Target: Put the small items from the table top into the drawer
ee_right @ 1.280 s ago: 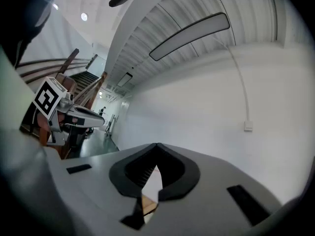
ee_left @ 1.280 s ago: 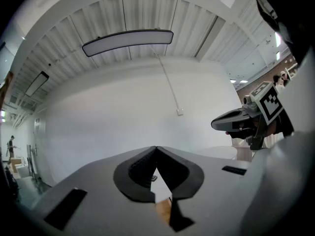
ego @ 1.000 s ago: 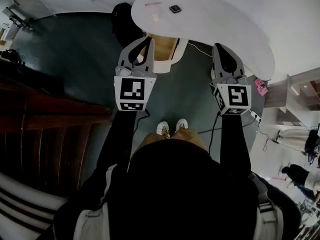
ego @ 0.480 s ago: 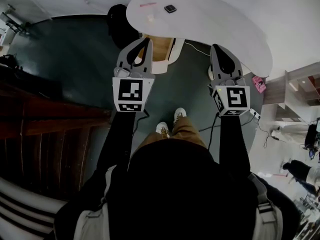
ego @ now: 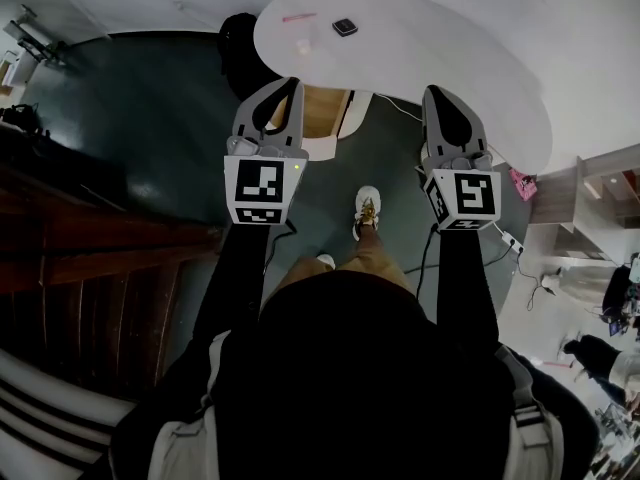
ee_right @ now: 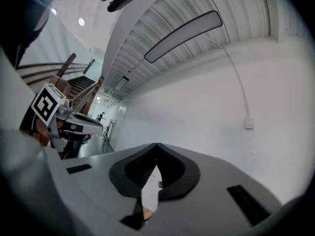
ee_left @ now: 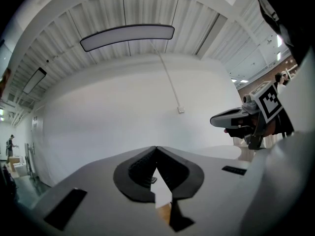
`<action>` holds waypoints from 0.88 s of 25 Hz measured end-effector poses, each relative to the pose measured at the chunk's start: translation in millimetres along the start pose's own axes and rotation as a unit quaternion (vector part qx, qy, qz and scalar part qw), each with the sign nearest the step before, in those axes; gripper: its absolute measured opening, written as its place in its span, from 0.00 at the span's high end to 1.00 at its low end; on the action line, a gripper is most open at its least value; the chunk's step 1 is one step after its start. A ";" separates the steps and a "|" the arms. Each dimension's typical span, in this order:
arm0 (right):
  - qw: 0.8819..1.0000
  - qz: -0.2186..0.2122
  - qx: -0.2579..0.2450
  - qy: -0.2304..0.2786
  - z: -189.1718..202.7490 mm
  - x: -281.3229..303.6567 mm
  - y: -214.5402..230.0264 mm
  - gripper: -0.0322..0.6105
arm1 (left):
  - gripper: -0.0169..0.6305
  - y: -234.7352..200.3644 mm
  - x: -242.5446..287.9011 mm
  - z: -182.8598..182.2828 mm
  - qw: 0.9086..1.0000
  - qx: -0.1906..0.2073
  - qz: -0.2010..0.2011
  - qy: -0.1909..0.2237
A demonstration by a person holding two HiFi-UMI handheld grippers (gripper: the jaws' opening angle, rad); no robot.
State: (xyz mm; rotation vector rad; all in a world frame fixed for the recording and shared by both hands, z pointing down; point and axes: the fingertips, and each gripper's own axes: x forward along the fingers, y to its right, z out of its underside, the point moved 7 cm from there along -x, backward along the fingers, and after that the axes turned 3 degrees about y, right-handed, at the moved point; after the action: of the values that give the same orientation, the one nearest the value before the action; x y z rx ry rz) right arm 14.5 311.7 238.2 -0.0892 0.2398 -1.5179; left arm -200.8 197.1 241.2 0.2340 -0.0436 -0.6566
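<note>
In the head view, a white oval table (ego: 480, 78) lies ahead. On it are a small black square item (ego: 345, 27), a thin pink stick (ego: 298, 16) and a small pale item (ego: 303, 44). A wooden drawer unit (ego: 322, 111) stands under the table's near edge. My left gripper (ego: 293, 81) is held in the air short of the table, over the drawer unit, shut and empty. My right gripper (ego: 438, 93) hangs level with it, also shut and empty. The left gripper view shows my left gripper (ee_left: 156, 149) with jaws meeting at the tip. The right gripper view shows the same of my right gripper (ee_right: 156, 145).
A dark wooden staircase (ego: 90, 238) runs along the left. A black object (ego: 240, 48) sits by the table's left end. A pink item (ego: 521, 176), cables and a power strip (ego: 508, 233) lie on the floor at right, near shelving (ego: 600, 183). My shoe (ego: 367, 208) is stepping forward.
One foot has stepped forward toward the table. Both grippers stay shut and level, in much the same place in view.
</note>
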 end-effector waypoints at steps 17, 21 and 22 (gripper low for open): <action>0.997 -0.068 0.024 0.015 39.3 171.4 118.8 0.91 | 0.95 -27.0 170.4 20.7 0.997 -0.004 -0.062 -0.038; 0.996 -0.083 0.030 0.026 42.0 192.3 131.1 0.91 | 0.95 -28.3 186.2 19.0 0.996 0.000 -0.081 -0.038; 0.995 -0.087 0.034 0.026 47.1 200.9 138.9 0.91 | 0.95 -27.9 196.4 20.3 0.996 0.000 -0.084 -0.040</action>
State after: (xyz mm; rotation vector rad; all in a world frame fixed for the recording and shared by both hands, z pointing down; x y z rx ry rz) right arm 167.0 115.4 235.2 -0.0175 0.2261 -1.7014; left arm -64.3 52.0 248.0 0.2134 -0.1023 -0.8340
